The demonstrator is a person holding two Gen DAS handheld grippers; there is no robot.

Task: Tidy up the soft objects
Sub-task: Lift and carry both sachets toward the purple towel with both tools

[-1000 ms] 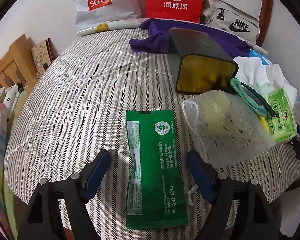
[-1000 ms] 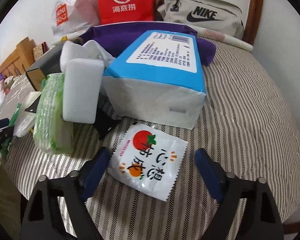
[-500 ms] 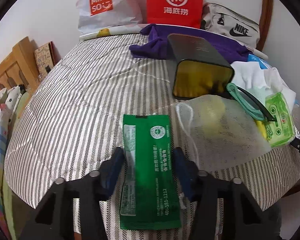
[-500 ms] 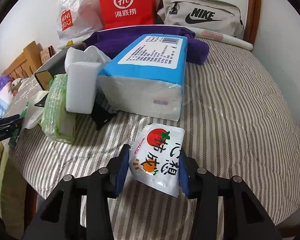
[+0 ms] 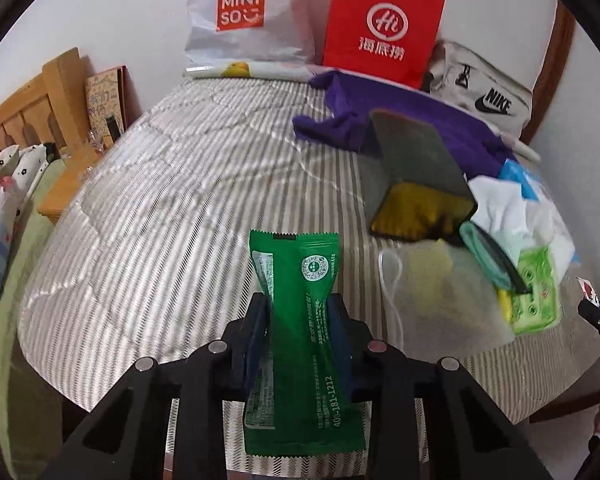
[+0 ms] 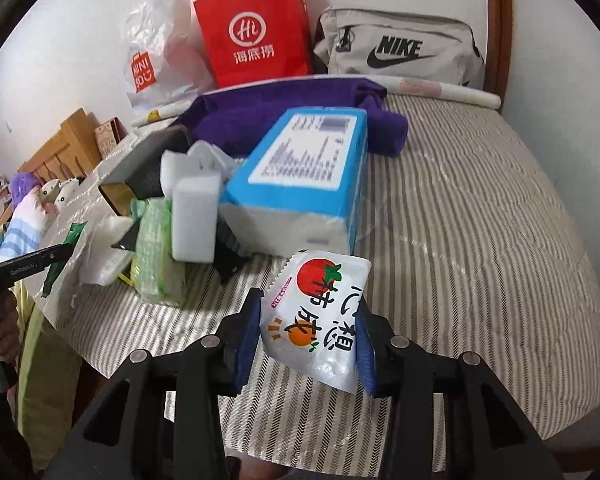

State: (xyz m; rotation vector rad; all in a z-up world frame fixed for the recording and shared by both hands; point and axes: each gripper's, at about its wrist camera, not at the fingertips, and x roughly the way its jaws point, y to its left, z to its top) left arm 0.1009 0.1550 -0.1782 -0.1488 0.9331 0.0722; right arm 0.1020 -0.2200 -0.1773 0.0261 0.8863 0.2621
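Pinching green packet [image 5: 300, 320] in left claw [image 5: 298, 312] | white packet [image 6: 316, 320] in right claw [image 6: 306, 324]

Both wrist views low over the striped bed [image 5: 148, 216], facing the headboard wall, sharing the red bag [image 5: 382, 24] [image 6: 252, 28]

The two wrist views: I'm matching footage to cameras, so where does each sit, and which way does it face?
Left wrist: behind the left gripper, looking along its fingers across the striped bed toward the wall; fingers pinch a green packet.
Right wrist: behind the right gripper, facing the same wall; fingers clamp a white snack packet; the other gripper shows at its left edge.
Shared: red bag, Nike bag, purple cloth.
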